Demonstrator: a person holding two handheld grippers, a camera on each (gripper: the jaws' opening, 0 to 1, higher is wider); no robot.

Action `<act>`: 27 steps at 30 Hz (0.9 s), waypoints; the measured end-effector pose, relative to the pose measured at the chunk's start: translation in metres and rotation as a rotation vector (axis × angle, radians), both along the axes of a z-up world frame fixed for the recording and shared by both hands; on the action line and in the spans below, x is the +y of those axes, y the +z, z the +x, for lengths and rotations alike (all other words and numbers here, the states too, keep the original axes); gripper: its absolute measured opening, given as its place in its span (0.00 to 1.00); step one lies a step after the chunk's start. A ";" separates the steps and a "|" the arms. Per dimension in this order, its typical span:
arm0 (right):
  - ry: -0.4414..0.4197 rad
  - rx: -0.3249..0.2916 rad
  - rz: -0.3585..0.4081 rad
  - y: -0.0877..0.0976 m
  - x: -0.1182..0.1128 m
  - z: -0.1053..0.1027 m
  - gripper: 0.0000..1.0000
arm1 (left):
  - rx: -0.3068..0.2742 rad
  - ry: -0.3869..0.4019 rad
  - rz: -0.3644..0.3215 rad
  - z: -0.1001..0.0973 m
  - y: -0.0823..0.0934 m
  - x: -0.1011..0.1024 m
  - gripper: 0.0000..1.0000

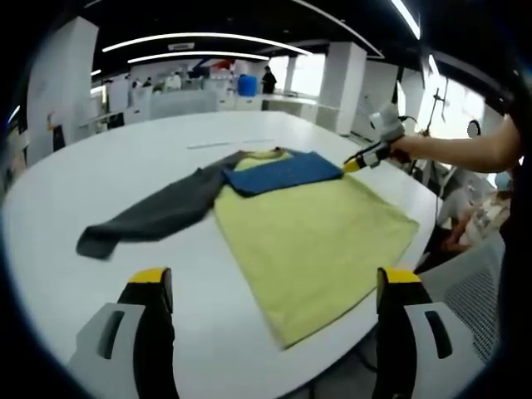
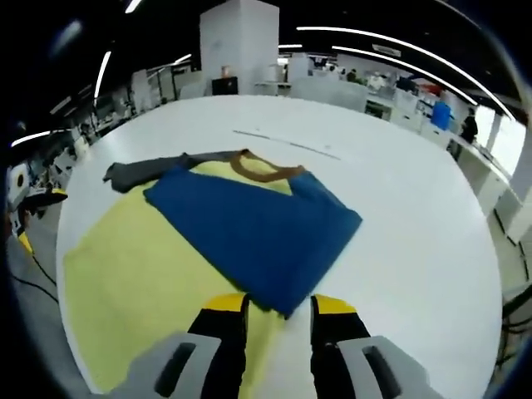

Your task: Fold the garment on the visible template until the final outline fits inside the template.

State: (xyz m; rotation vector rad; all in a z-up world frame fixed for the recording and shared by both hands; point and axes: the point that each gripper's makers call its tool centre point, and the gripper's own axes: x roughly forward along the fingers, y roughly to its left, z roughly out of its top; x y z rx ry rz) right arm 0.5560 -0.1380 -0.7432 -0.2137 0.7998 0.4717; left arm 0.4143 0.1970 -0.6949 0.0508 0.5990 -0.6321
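garment lies on the bench straight ahead of my right claw, nearly closed on its blue corner, nearer than my wide-open left claw.

No text, label, brand, number or sign can be read in either view; nothing legible shows on any surface.
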 end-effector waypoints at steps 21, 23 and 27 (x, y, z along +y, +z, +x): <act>-0.037 0.026 -0.073 -0.026 -0.012 0.003 0.05 | -0.007 0.015 0.011 0.001 0.001 0.007 0.99; -0.035 0.020 -0.082 -0.025 -0.013 0.005 0.03 | -0.005 0.019 0.013 0.001 0.001 0.008 0.99; -0.033 0.021 -0.097 -0.026 -0.017 0.007 0.02 | -0.003 0.025 0.016 0.001 0.000 0.011 0.99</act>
